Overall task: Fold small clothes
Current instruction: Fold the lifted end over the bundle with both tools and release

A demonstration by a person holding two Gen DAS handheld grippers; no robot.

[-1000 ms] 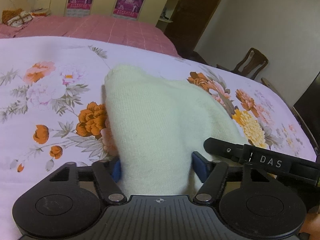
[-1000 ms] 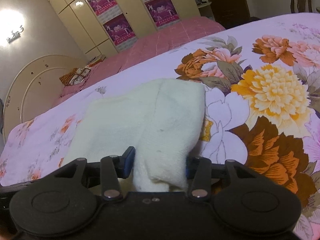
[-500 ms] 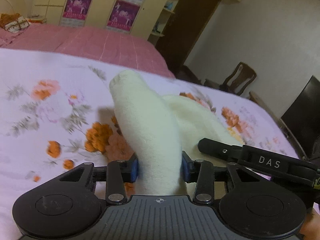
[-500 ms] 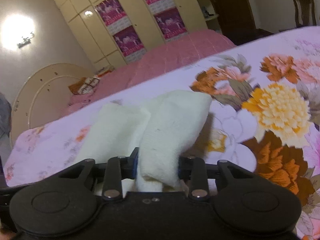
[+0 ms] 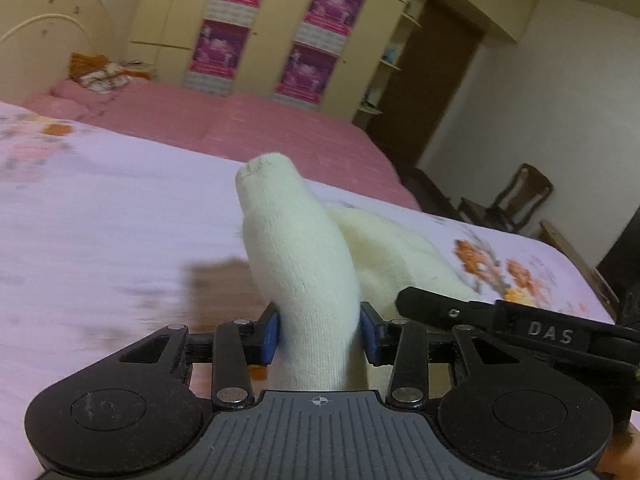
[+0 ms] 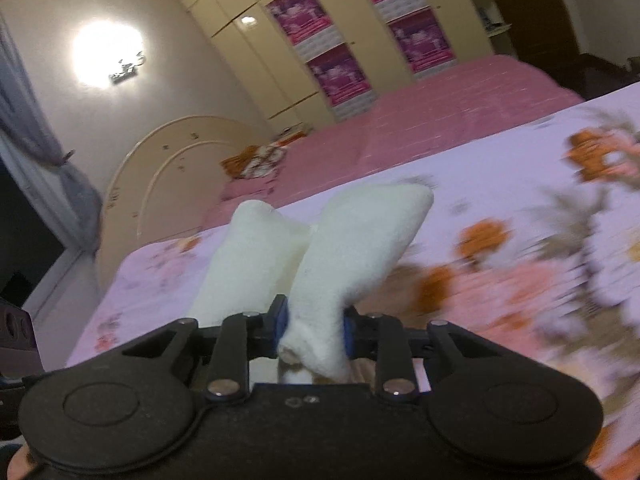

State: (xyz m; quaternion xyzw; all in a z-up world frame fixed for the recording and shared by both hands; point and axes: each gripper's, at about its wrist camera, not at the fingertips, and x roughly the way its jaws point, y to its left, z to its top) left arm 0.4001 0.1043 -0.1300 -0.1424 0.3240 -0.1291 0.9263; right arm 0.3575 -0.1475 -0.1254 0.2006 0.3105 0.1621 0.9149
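A cream knit garment [image 5: 296,248] is bunched into an upright fold above the floral bedsheet [image 5: 100,220]. My left gripper [image 5: 320,332] is shut on its near edge, blue pads pressing both sides. In the right wrist view the same garment [image 6: 352,248] rises in two lobes over the sheet [image 6: 520,240]. My right gripper [image 6: 314,330] grips its lower edge; its jaws are closing with the cloth pinched between the pads. The right gripper's black body [image 5: 520,324] shows at the right of the left wrist view. The background is motion-blurred.
A pink-covered bed [image 5: 240,128] with a cream headboard [image 5: 48,52] lies beyond the sheet. A wardrobe with purple posters [image 5: 280,40] lines the far wall. A wooden chair [image 5: 516,196] and a dark door [image 5: 432,80] stand at the right.
Both grippers closed on the garment's near edge and lifted it off the sheet. The flat cloth has bunched into upright folds, and both views have swung across the bed.
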